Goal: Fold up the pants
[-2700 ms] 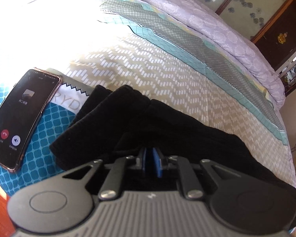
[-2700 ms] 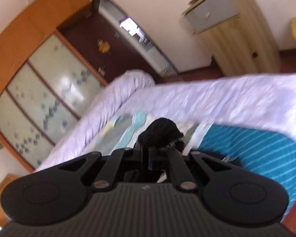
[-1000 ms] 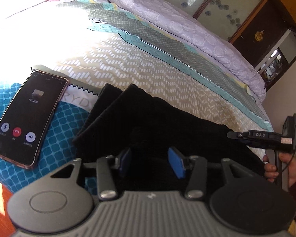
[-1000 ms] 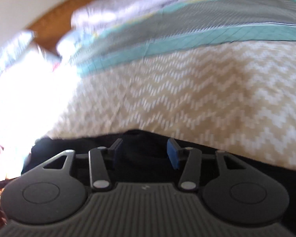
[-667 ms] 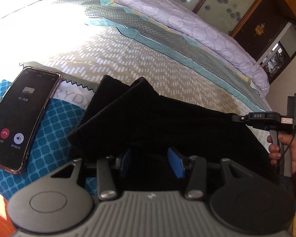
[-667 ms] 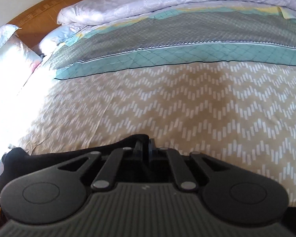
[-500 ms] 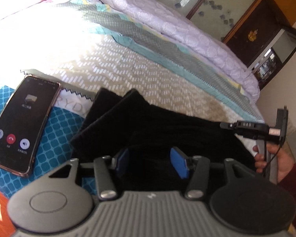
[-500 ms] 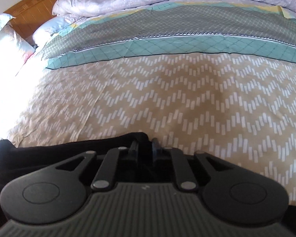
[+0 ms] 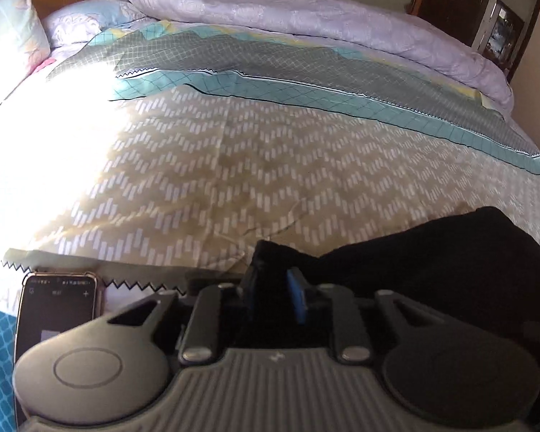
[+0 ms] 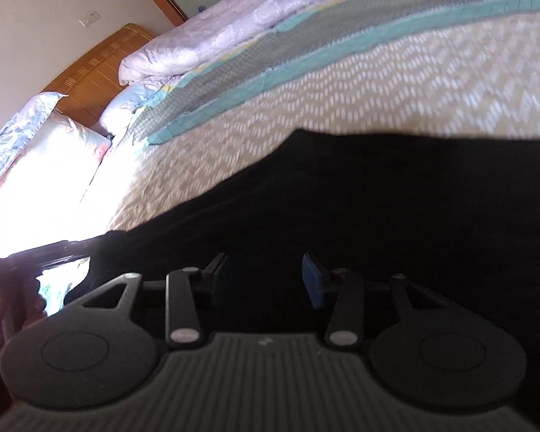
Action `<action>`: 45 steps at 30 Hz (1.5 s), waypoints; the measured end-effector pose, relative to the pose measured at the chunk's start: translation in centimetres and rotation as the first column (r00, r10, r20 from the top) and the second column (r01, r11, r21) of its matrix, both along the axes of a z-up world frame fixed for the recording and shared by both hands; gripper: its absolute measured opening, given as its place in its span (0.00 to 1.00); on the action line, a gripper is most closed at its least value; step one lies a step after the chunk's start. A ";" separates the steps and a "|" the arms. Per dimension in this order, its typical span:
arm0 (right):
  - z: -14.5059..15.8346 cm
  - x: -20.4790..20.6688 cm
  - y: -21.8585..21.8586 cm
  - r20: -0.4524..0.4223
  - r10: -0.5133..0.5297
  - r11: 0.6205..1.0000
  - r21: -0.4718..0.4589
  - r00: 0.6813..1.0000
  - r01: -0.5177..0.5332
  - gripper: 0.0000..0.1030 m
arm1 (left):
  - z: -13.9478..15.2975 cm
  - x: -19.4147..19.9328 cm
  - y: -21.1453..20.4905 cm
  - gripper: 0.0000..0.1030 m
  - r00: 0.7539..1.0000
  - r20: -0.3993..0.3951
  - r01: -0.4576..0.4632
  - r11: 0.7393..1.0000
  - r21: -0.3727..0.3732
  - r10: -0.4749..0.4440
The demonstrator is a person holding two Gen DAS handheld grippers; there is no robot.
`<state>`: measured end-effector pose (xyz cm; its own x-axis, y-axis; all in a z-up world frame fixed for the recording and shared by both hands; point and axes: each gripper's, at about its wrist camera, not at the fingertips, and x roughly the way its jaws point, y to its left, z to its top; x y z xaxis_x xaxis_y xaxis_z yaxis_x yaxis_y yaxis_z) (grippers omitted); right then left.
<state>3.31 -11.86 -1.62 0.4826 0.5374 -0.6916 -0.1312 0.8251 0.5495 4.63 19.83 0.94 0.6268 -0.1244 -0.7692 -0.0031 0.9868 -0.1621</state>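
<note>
Left tongs [image 9: 274, 289] pinch black pants [image 9: 432, 252] fold on bedspread [image 9: 234, 165] w/ right tongs [image 10: 266, 280] spread apart over them.

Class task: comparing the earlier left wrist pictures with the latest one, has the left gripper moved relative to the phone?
Yes. The left gripper has dropped lower and nearer the phone, now pinching the black pants.

Pants [image 9: 432, 252] on bed [image 9: 234, 165]; phone [image 9: 55, 309] left of pants.
</note>
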 end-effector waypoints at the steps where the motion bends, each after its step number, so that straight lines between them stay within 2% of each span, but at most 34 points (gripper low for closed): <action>1: -0.3 -0.5 0.2 0.020 -0.026 1.000 0.015 0.999 0.026 0.47 | 0.6 -0.4 0.4 0.09 0.999 0.034 -0.020 1.000 -0.019 0.020; 3: -0.1 -0.7 0.9 0.039 -0.024 1.000 -0.012 0.999 0.025 0.47 | 1.7 -1.2 1.9 0.09 0.989 0.095 -0.108 0.993 -0.045 0.112; 4: 0.1 -0.5 1.2 0.039 -0.010 1.000 -0.029 0.999 0.011 0.46 | 1.6 -1.1 2.9 0.09 0.984 0.092 -0.144 0.987 -0.075 0.151; 5: 0.2 -0.3 1.4 0.039 -0.002 0.999 -0.036 0.999 0.003 0.46 | 1.0 -0.8 3.6 0.09 0.983 0.062 -0.167 0.981 -0.101 0.174; 7: 0.0 0.1 1.5 0.031 -0.008 1.000 -0.022 0.999 0.008 0.46 | -0.3 -0.3 3.8 0.12 0.981 0.011 -0.190 0.976 -0.106 0.193; 9: -0.1 0.7 1.6 0.015 -0.024 1.000 -0.005 1.000 0.024 0.46 | -0.2 -0.8 3.2 0.21 0.980 0.028 -0.197 0.978 -0.074 0.199; 10: 0.1 0.8 1.7 0.010 -0.028 1.000 -0.003 1.000 0.029 0.46 | 0.3 -1.2 3.2 0.31 0.976 0.036 -0.210 0.975 -0.073 0.213; 12: 0.6 0.7 1.9 0.008 -0.038 0.999 0.000 0.999 0.038 0.46 | 1.7 -2.6 4.1 0.46 0.966 0.058 -0.244 0.963 -0.111 0.251; 14: 1.8 -0.1 2.2 0.066 -0.033 0.999 0.029 0.997 0.031 0.47 | 3.1 -4.7 5.5 0.46 0.953 0.093 -0.270 0.946 -0.181 0.290; 17: 3.6 -1.2 3.9 0.147 0.032 0.998 0.051 0.989 -0.040 0.47 | 4.4 -7.7 7.5 0.51 0.941 0.085 -0.296 0.919 -0.260 0.327; 21: 4.1 -2.3 7.7 0.189 0.170 0.979 0.081 0.967 -0.187 0.47 | 4.2 -11.4 8.4 0.55 0.938 0.035 -0.315 0.890 -0.328 0.345; 23: 2.9 -2.1 9.8 0.164 0.240 0.963 0.082 0.957 -0.255 0.47 | 3.8 -12.5 8.0 0.55 0.940 0.011 -0.315 0.877 -0.362 0.342; 25: 0.7 -1.7 11.8 0.078 0.294 0.953 0.051 0.953 -0.298 0.47 | 3.4 -12.6 6.7 0.54 0.947 -0.001 -0.296 0.874 -0.384 0.320; 26: -0.5 -1.4 12.7 0.022 0.311 0.950 0.010 0.950 -0.311 0.44 | 3.5 -12.3 5.9 0.53 0.955 0.004 -0.274 0.882 -0.384 0.298; 27: -0.6 -1.3 12.5 0.046 0.290 0.956 0.020 0.956 -0.292 0.41 | 3.5 -11.9 5.0 0.52 0.963 0.011 -0.245 0.892 -0.379 0.269; 29: 0.8 -0.9 11.1 0.044 0.260 0.961 0.083 0.965 -0.263 0.42 | 3.9 -10.9 2.9 0.52 0.977 0.024 -0.190 0.912 -0.363 0.213; 31: 2.8 -1.0 8.4 0.132 0.197 0.972 0.102 0.971 -0.212 0.42 | 4.1 -9.9 1.0 0.52 0.985 0.037 -0.144 0.924 -0.354 0.168; 35: 5.2 -1.9 -1.3 0.209 -0.062 0.995 0.091 0.976 0.044 0.42 | 3.8 -8.3 -2.7 0.52 0.993 0.045 -0.088 0.939 -0.334 0.108; 37: 5.5 -3.6 -7.9 0.221 -0.231 0.972 0.089 0.948 0.217 0.42 | 3.0 -7.6 -3.9 0.52 0.995 0.019 -0.090 0.949 -0.302 0.101; 39: 5.2 -5.6 -13.9 0.223 -0.380 0.925 0.069 0.898 0.375 0.43 | 2.2 -7.1 -4.9 0.52 0.995 -0.015 -0.096 0.964 -0.250 0.096; 41: 4.5 -7.7 -19.1 0.216 -0.527 0.846 0.034 0.822 0.533 0.44 | 0.9 -6.6 -5.4 0.52 0.992 -0.068 -0.117 0.976 -0.181 0.106; 43: 4.1 -10.1 -23.4 0.223 -0.643 0.755 0.025 0.733 0.655 0.44 | 0.3 -6.6 -5.6 0.50 0.991 -0.077 -0.120 0.980 -0.156 0.110; 45: 3.7 -11.8 -26.7 0.229 -0.733 0.667 0.054 0.641 0.743 0.44 | 0.3 -6.6 -5.8 0.50 0.990 -0.078 -0.125 0.982 -0.142 0.115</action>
